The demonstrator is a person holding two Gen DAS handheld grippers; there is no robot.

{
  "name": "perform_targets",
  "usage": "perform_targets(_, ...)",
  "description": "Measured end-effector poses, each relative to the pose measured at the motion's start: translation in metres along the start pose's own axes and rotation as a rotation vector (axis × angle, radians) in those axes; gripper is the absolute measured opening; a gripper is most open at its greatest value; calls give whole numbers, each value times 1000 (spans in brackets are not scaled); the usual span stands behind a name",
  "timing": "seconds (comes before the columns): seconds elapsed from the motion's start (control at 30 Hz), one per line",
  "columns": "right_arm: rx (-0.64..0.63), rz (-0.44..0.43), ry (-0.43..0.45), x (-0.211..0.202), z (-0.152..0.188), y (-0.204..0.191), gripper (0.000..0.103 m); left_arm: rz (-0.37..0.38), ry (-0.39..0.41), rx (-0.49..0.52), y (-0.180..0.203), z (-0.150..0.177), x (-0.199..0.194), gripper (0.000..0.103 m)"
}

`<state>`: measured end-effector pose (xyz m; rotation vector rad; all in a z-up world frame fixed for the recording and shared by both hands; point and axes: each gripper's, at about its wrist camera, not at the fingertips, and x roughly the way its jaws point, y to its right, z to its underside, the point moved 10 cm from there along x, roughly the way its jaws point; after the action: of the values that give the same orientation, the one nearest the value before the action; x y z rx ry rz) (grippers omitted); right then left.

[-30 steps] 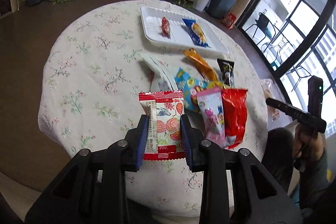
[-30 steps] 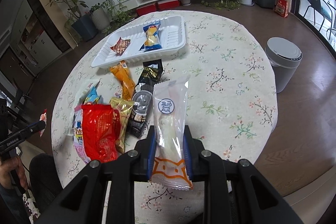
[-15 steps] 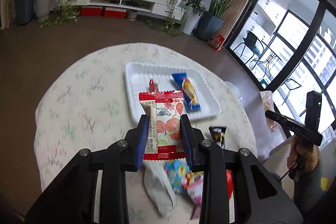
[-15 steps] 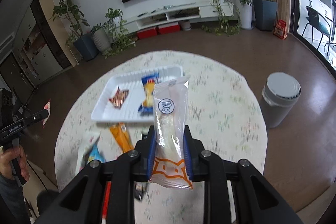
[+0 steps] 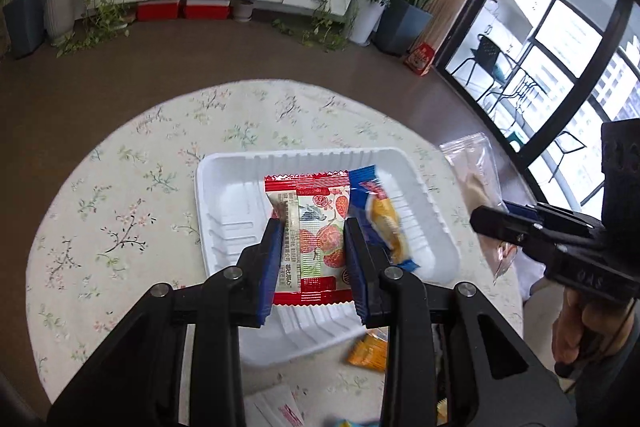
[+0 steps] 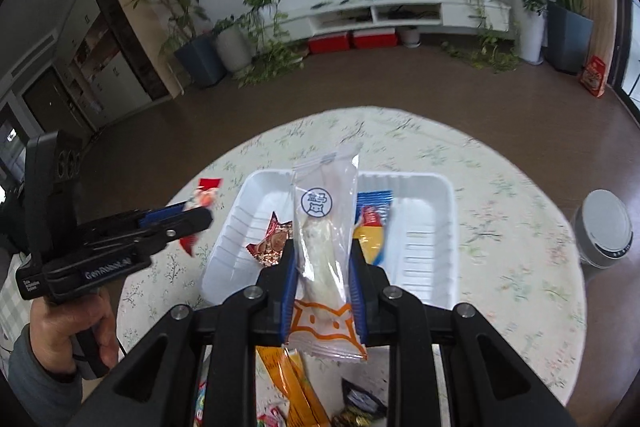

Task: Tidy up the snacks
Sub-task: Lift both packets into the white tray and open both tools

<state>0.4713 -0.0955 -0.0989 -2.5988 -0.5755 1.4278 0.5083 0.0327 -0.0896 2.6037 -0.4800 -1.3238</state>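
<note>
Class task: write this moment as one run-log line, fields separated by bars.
left gripper: shut on red packet | right gripper: shut on clear packet | both: over white tray | in tray: two snacks

A floral-clothed round table [image 5: 120, 195] bears a white tray [image 5: 224, 211] — loose snack packets [image 6: 296, 383] nearby.

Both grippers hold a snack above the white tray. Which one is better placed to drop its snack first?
Probably the left gripper: its red packet hangs over bare floor of the tray. The right gripper's clear packet hangs between two snacks.
</note>
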Motion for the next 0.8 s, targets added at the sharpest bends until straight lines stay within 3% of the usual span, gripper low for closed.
perform_targets(0.27,-87,12,-130,83,12,-23,26,-47,-73,-13,-27,12,66,30)
perform_targets(0.43,-87,52,-181,112,22,-12,26,-64,-118,-16,-37,27,92,31)
perform_targets(0.67,-81,94,-204,130,34,1,28,-88,-101,-10,-42,29,103,60)
perform_targets(0.8,-51,97,-202,132,37,11,33,-105,-92,10,-43,27,102,69)
